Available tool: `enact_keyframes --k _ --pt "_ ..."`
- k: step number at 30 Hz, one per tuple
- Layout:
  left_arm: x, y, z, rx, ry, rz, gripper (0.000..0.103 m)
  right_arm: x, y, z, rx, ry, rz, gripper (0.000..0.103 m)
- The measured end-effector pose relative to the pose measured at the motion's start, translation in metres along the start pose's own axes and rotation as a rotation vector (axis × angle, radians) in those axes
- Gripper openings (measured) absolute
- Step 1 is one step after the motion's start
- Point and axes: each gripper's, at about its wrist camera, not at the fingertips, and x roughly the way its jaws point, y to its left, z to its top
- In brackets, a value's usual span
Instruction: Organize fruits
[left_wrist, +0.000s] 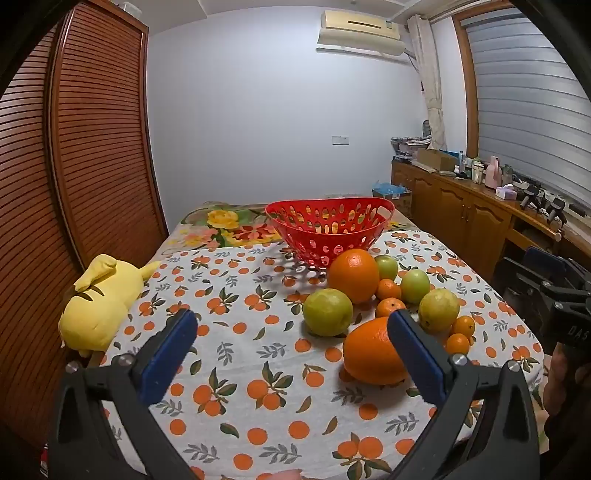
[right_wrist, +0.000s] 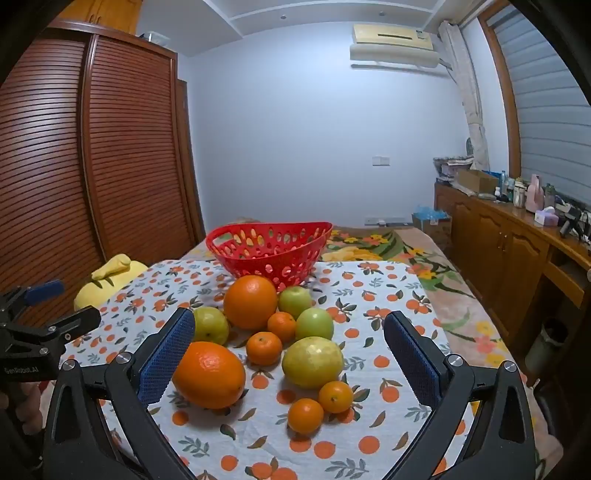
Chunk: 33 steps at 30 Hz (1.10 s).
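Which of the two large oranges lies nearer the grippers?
The large orange beside the right gripper's left finger; the other large orange sits farther back, just in front of the red basket.

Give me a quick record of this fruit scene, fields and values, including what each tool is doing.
basket: red basket, on the far side of the fruit, no fruit visible inside
fruit: two big oranges, four green fruits, four small oranges, all loose on the tablecloth
nearest big orange
left tool: open, holding nothing
right tool: open, holding nothing
other: yellow plush toy at the table's left edge
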Motion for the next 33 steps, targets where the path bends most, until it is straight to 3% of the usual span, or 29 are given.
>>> enact_keyframes --k 33 --pt "-0.012 0.001 0.007 -0.012 -0.019 -0.011 0.103 -0.005 0.002 0.000 0.007 -0.011 0.007 0.103"
